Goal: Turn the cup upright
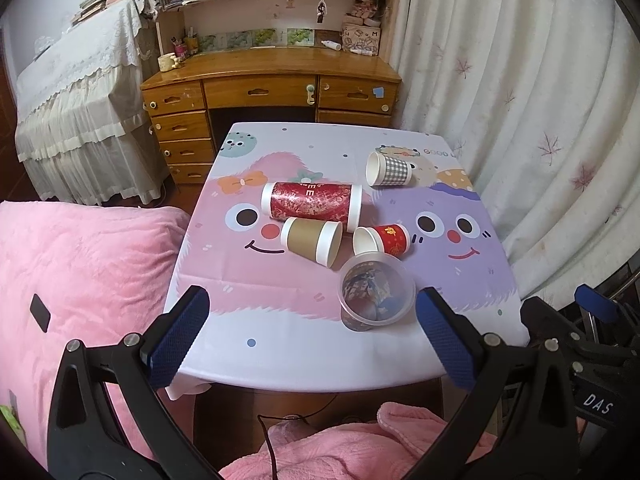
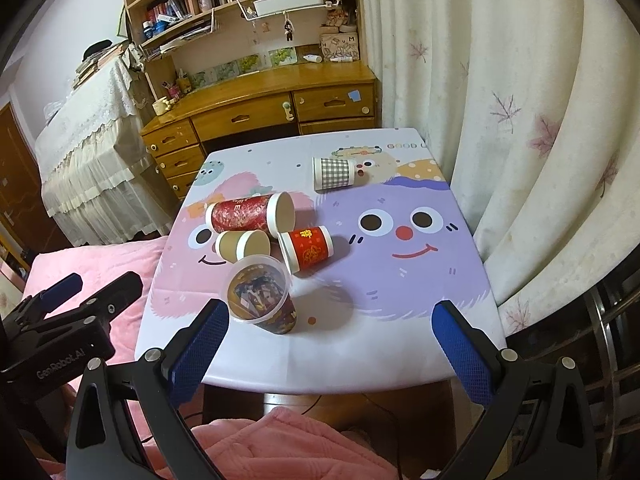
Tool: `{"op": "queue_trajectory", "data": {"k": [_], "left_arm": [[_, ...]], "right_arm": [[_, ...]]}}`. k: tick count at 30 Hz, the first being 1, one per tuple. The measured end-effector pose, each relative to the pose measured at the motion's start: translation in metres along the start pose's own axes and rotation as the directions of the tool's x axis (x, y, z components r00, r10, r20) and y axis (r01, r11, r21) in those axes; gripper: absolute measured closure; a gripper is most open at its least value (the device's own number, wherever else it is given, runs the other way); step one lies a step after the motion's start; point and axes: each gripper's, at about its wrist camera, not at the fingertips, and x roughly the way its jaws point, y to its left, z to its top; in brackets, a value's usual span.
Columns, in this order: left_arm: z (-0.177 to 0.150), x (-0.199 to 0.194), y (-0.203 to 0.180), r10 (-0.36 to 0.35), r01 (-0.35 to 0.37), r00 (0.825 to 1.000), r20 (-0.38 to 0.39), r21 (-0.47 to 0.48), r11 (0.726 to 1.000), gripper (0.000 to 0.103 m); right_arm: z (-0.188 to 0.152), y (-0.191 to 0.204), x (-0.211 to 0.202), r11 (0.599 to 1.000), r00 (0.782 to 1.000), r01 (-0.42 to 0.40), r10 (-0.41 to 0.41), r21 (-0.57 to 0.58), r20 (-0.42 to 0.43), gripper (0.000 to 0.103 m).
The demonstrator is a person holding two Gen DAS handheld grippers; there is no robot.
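Observation:
Several cups lie on their sides on the cartoon tablecloth (image 1: 280, 344): a tall red cup (image 1: 312, 202), a brown cup (image 1: 310, 240), a small red cup (image 1: 382, 240), a checked cup (image 1: 390, 169) at the far right, and a clear patterned cup (image 1: 374, 298) nearest, mouth toward me. The same cups show in the right wrist view: tall red (image 2: 250, 213), brown (image 2: 242, 245), small red (image 2: 307, 248), checked (image 2: 334, 174), clear (image 2: 262, 294). My left gripper (image 1: 312, 336) is open and empty before the table's near edge. My right gripper (image 2: 330, 344) is open and empty, the clear cup just beyond its left finger.
A pink blanket (image 1: 80, 264) lies left of the table. A wooden desk (image 1: 272, 80) with shelves stands behind it, a lace-covered bed (image 1: 80, 112) at the far left, white curtains (image 1: 520, 100) on the right. The left gripper's body (image 2: 60, 332) shows in the right wrist view.

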Motion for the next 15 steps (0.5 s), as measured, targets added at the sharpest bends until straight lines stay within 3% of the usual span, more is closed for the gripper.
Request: {"op": "queue_trajectory", "data": {"k": [15], "left_arm": [[-0.0004, 0.0004, 0.0005, 0.007, -0.007, 1.0, -0.004, 0.0, 1.0, 0.001]], "right_arm": [[-0.0004, -0.0013, 0.0086, 1.0, 1.0, -0.001, 0.001, 0.014, -0.02, 0.0]]}}
